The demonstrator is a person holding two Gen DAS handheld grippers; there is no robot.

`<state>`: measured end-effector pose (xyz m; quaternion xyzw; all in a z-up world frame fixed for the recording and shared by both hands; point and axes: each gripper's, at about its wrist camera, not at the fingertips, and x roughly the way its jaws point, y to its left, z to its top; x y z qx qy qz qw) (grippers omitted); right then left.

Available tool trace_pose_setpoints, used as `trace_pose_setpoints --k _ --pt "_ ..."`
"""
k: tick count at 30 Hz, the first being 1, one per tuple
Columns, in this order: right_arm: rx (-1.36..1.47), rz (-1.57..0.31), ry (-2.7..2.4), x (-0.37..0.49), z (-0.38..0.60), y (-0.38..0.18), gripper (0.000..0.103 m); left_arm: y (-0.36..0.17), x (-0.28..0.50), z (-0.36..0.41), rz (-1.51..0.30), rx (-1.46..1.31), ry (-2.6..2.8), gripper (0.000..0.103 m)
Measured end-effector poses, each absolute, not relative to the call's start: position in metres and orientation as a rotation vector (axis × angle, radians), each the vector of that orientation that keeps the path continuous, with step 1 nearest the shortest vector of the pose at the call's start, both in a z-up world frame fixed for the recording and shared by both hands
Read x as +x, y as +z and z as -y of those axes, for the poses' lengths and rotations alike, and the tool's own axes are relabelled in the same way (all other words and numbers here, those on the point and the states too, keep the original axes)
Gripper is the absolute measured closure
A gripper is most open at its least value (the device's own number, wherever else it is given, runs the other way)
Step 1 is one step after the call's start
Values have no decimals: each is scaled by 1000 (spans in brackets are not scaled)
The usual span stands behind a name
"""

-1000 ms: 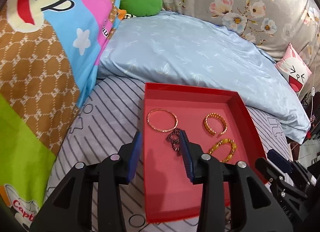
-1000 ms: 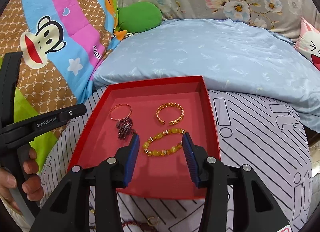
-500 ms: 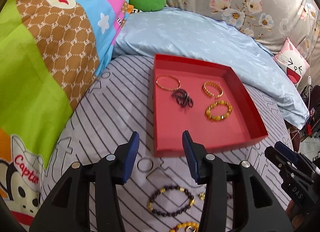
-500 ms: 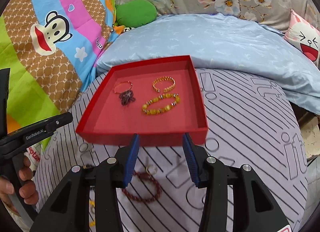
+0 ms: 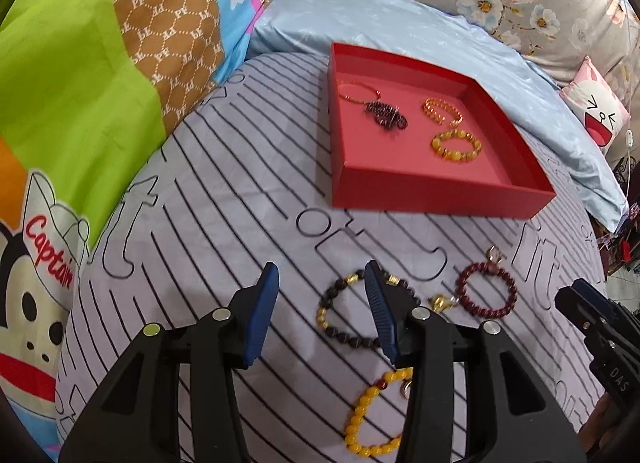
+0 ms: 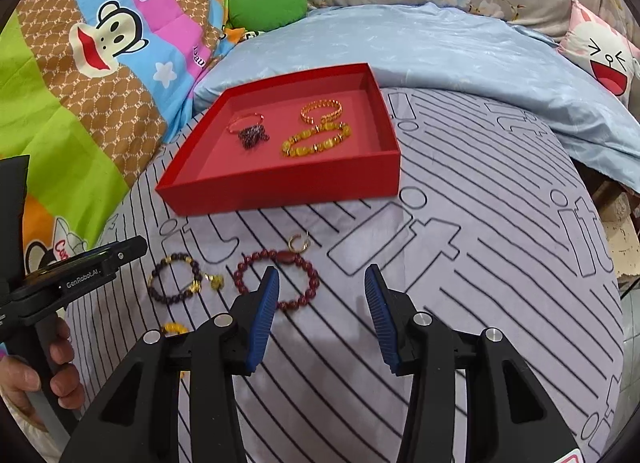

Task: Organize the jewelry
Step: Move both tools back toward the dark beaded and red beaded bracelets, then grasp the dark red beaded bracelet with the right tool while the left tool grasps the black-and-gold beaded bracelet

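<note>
Item: dark bead bracelet (image 5: 360, 313), loose on striped sheet, just ahead of L gripper (image 5: 322, 305), jaws apart & empty; R fingertip over its ring. Dark red bracelet (image 6: 276, 279) lay by R gripper (image 6: 322, 307), also apart, empty, L finger across it. Red tray (image 5: 436, 193) beyond both, w/ four pcs inside.
</note>
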<state>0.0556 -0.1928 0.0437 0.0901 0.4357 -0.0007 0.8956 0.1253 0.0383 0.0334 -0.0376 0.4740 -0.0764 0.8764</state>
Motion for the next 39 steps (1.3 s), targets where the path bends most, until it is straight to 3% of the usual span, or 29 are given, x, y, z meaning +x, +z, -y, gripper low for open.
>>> trace_pose_setpoints --k 17,31,39 --pt "203 -959 -19 44 194 20 59 3 125 -23 -989 7 -133 61" --pt "166 -952 -5 73 184 15 62 3 124 -13 -975 15 -176 94" --pt "133 -959 -3 92 176 11 72 3 125 -11 -984 1 -186 95"
